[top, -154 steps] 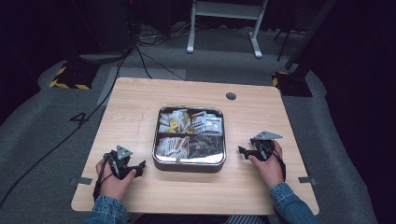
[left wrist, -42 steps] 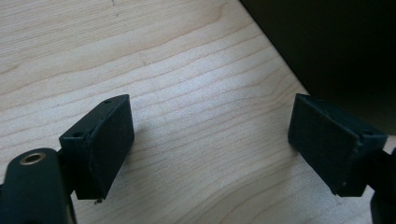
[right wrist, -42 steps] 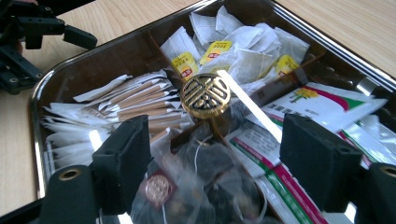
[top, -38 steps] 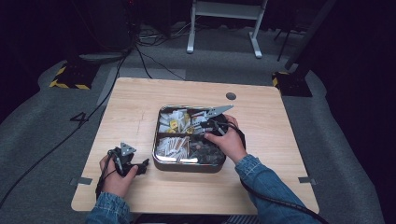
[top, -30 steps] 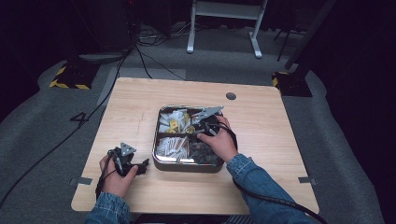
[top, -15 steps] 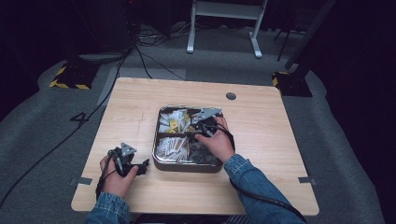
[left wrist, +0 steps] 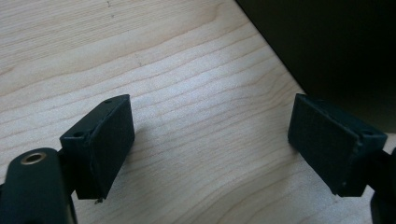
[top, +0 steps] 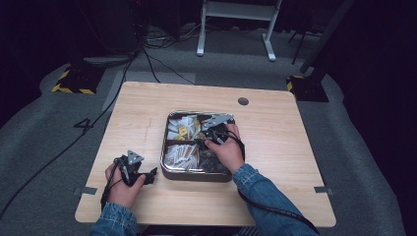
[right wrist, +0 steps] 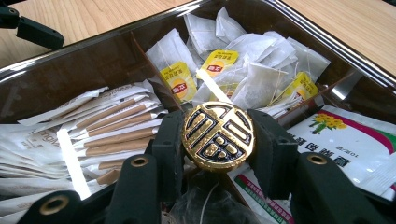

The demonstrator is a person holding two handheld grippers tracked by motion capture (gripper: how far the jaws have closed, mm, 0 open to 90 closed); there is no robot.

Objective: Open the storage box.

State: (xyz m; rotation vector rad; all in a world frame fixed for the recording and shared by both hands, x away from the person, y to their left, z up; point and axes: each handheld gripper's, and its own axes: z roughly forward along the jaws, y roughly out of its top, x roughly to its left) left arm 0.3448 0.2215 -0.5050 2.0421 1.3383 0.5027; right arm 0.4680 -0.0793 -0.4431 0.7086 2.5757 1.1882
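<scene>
We take the tray (top: pixel 167 147) as the landmark. The right gripper (right wrist: pixel 217 154) stands over the middle of the tray, where its inner dividers cross, and its two jaws have just been closing on the gold knob (right wrist: pixel 218 136); in the right gripper view the pads press the knob's two opposite sides, so we read it as clamped. The knob is round, a disc with raised gold lettering on black, with no long axis to align to; it sits directly between the pads, its face toward the camera. We judge that the coming move turns on this: the knob rises from the tray's centre, so a pull should go straight away from the tray along the knob's stem, not sideways. The right gripper (top: pixel 212 129) is the nearer one by far; the left gripper (top: pixel 147 175) rests on the table (top: pixel 275 147) just beside the tray's near left corner, jaws spread with nothing between them. Count: one tray, one knob, four compartments, many tea bags (right wrist: pixel 261 79), many paper sticks (right wrist: pixel 112 130), at least one printed sachet (right wrist: pixel 355 135).
</scene>
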